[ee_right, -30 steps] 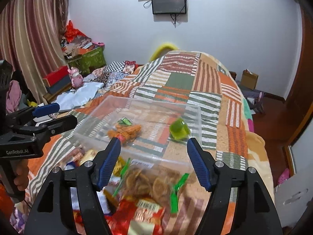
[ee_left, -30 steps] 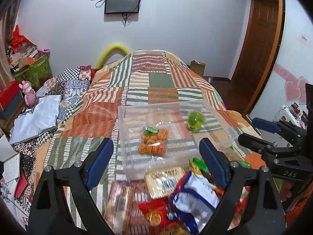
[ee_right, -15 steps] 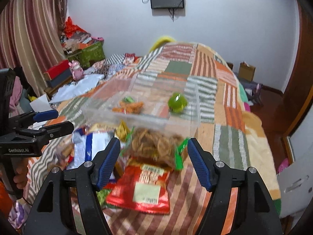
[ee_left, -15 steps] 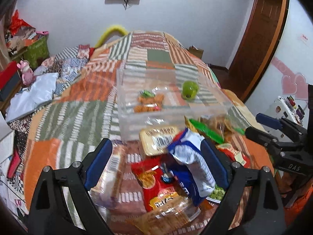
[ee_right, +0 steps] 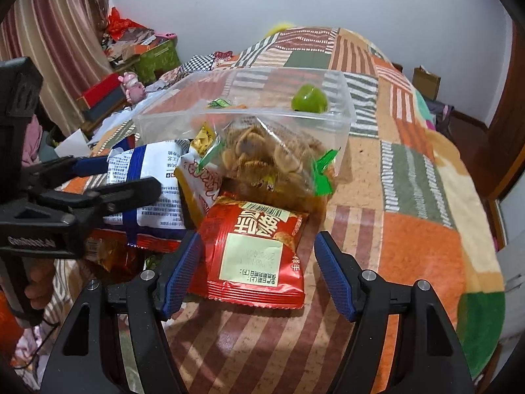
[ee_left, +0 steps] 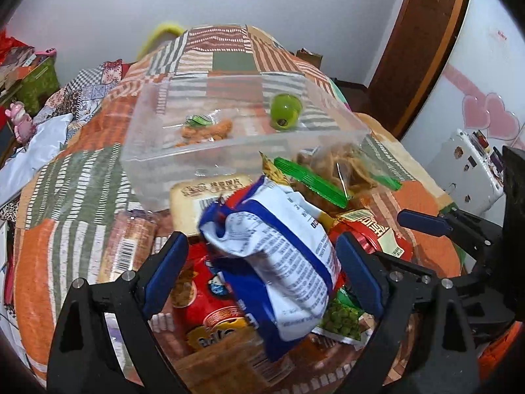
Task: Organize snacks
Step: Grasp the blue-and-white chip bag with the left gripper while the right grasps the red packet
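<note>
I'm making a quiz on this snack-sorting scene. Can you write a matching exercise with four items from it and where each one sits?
Items:
1. green cup
2. red snack bag
3. white and blue bag
4. clear bag of brown crisps

Places:
A. between the open jaws of the left gripper
B. against the near wall of the clear bin, outside it
C. inside the clear bin
D. between the open jaws of the right gripper

Pairs: 1-C, 2-D, 3-A, 4-B
</note>
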A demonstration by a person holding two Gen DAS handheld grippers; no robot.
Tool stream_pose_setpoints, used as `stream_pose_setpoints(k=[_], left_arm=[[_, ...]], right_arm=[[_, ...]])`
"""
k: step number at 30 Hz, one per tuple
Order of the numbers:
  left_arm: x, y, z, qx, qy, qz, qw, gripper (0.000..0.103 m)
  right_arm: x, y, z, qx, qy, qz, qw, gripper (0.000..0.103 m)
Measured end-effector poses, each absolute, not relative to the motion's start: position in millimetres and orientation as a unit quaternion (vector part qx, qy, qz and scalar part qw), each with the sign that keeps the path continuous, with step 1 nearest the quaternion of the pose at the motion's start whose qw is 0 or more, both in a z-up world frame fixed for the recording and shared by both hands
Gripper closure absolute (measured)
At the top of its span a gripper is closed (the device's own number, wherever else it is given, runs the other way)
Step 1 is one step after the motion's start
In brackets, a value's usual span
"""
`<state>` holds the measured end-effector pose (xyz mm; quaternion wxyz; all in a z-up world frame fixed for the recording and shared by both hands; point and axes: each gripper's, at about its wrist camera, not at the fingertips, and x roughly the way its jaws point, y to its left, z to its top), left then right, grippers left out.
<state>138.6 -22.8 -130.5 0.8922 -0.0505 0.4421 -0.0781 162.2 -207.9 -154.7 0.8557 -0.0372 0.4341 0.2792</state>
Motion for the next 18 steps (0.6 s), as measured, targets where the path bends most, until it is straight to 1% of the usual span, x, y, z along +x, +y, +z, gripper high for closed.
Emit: stream_pose_setpoints(k=[1, 3, 5, 11, 18], left_arm=[[140, -25, -133, -0.05, 0.444, -0.076, 0.891, 0.011], [144, -27, -137, -0.052, 0.449, -0.079, 0.888, 0.017], [145, -27, -141, -0.063, 0.454, -0.089, 0.884, 0.025], [140, -24, -141, -0.06, 0.446, -0.09, 0.889, 0.031], [125, -12, -139, -0.063, 0.436, -0.079, 0.894, 0.032]], right_arm=[[162, -208, -155, -0.034, 0.435, 0.281, 0.855, 0.035], [163, -208, -155, -0.032, 0.437, 0.282, 0.854, 0.035], [163, -208, -156, -0.03, 0.44, 0.284, 0.851, 0.035], [165, -201, -160, -0.031, 0.444, 0.287, 0.848, 0.035], [170, -195, -165, -0.025, 0.451, 0.291, 0.843, 0.035]])
